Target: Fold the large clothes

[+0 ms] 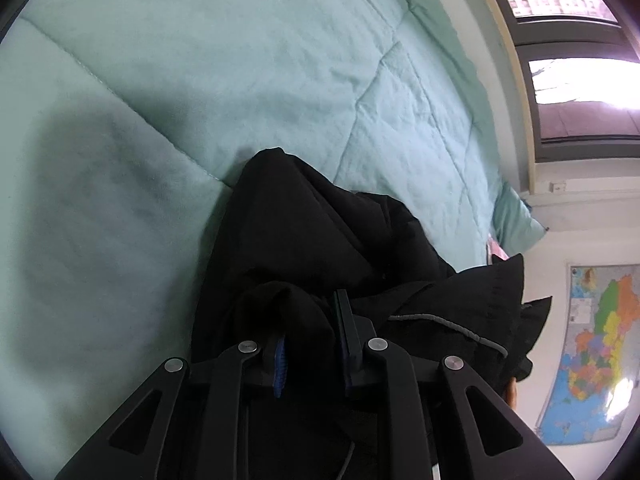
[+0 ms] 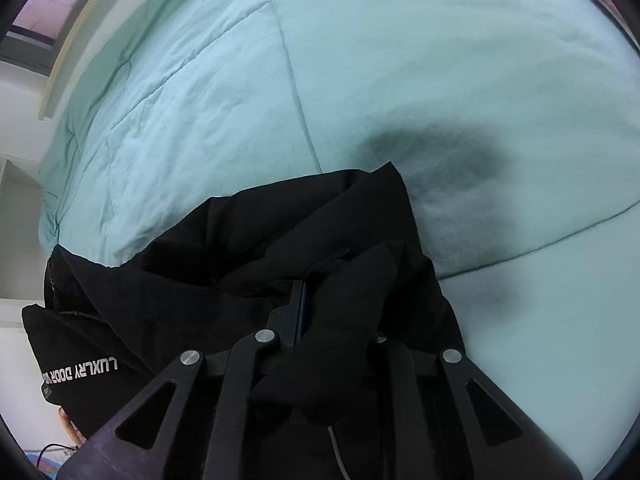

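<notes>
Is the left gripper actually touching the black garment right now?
Touching. The left wrist view shows the left gripper with black garment fabric bunched between its fingers and draped over one of them.

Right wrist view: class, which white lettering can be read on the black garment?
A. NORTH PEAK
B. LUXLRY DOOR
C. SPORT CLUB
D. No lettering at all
B: white letters reading LUXLRY DOOR, seen upside down, sit on the lower left part of the black garment, which hangs over the green quilt.
</notes>
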The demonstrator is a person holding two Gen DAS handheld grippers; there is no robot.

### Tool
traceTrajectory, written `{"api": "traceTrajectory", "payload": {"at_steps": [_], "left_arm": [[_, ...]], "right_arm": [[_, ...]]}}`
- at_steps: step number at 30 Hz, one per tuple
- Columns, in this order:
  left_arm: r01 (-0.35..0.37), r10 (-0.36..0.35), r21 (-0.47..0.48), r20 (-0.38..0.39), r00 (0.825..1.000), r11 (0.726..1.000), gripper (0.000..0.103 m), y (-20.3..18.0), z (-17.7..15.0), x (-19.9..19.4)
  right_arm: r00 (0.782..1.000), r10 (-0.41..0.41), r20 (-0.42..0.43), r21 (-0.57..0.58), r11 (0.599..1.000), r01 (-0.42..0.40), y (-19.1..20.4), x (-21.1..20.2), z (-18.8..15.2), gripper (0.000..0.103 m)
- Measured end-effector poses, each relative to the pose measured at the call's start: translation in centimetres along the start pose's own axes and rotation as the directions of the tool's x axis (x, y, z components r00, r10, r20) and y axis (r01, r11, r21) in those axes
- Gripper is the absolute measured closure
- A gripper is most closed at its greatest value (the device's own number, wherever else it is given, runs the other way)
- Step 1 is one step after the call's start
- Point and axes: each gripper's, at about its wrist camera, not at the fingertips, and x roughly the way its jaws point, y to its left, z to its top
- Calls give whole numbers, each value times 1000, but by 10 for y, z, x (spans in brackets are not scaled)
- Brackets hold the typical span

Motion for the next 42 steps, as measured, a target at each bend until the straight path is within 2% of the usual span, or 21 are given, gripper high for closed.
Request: {"api": "traceTrajectory", "payload": {"at_steps": [2,4,8,10,13,14,15,16,17,19,24,28,30,33,36,38,39,40,41,42], "left_arm": [[-4,4,20,-12,1000,1000,82,-4,-1,-9],[3,-3,51,2,1000,999,82,-14,-4,-26],[109,-110,127,2,994,986,77,-34,-16,-77],[149,-148,157,-14,989,976,75,-40,-24,-101],[110,-120,218,34,992,970,73,-48,-39,-143],[114,-132,236,61,989,965,67,-50,-44,-158],[123,-150,244,98,984,962,53,-51,-48,-173],[105,-143,255,135,981,961,43,-54,-50,-183],[41,-97,279,191,977,960,29,-59,-52,-191],[-79,0,304,252,968,949,26,-68,-49,-189],[-164,108,260,218,970,951,26,-68,-10,-123],[-239,204,256,157,966,937,26,-53,24,-66],[-250,224,256,126,966,934,26,-42,35,-49],[-212,199,234,77,977,949,26,-29,48,-32],[-149,148,189,23,989,970,26,-18,54,-19],[-129,129,159,7,992,979,26,-12,57,-11],[-124,125,153,4,992,980,27,-12,57,-8],[-120,120,160,13,993,980,32,-13,56,-6],[-109,106,185,24,994,977,53,-19,52,-9],[-133,128,199,38,991,971,59,-24,48,-13]], "right_arm": [[1000,15,-13,0,1000,-15,-1,-8,-2,85],[999,30,-13,-2,1000,-30,-2,-23,-4,79],[996,91,10,-12,996,-91,-2,-62,-10,65],[989,146,14,11,989,-146,-7,-80,-16,54],[979,193,72,28,980,-195,-19,-116,-28,41],[976,197,94,30,979,-200,-22,-125,-31,37],[972,201,120,27,978,-205,-24,-134,-35,29],[970,200,136,16,979,-204,-24,-140,-37,25],[971,184,151,-4,983,-186,-24,-144,-39,23],[977,140,163,-28,990,-138,-20,-141,-39,21],[978,109,179,-104,990,-91,-9,-111,-21,21],[981,50,188,-231,973,-5,0,-82,5,21],[983,6,182,-285,957,47,1,-67,16,21],[988,-42,150,-332,939,91,-4,-43,31,21],[998,-10,64,-336,941,31,-12,-11,47,21],[999,1,43,-335,942,13,-10,2,49,21],[999,2,50,-349,937,15,-6,5,47,29],[998,11,54,-366,931,9,-2,4,43,55],[997,-15,78,-392,919,45,5,-1,37,62],[994,-40,105,-414,907,80,10,-7,30,70]]}}
